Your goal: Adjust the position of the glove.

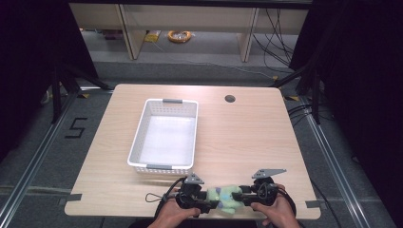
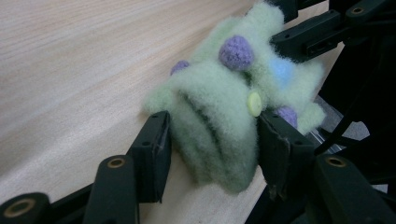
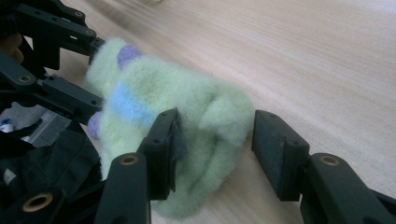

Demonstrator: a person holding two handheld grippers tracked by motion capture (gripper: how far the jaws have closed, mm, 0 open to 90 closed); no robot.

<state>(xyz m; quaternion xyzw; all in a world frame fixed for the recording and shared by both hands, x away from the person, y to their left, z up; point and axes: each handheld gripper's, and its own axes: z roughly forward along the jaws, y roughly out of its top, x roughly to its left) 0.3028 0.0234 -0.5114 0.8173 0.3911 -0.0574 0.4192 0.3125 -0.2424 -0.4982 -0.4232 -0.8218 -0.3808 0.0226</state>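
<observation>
At the near edge of the wooden table (image 1: 247,137), two hands bring the left gripper (image 1: 205,199) and right gripper (image 1: 243,195) against either end of a fuzzy green toy (image 1: 224,197); a white basket (image 1: 140,137) sits just beyond

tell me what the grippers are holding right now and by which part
The fuzzy green cloth is held between both: the left gripper is clamped across one bunched end. The right gripper straddles the other end, one jaw apart from it, so its grip can't be confirmed.
</observation>
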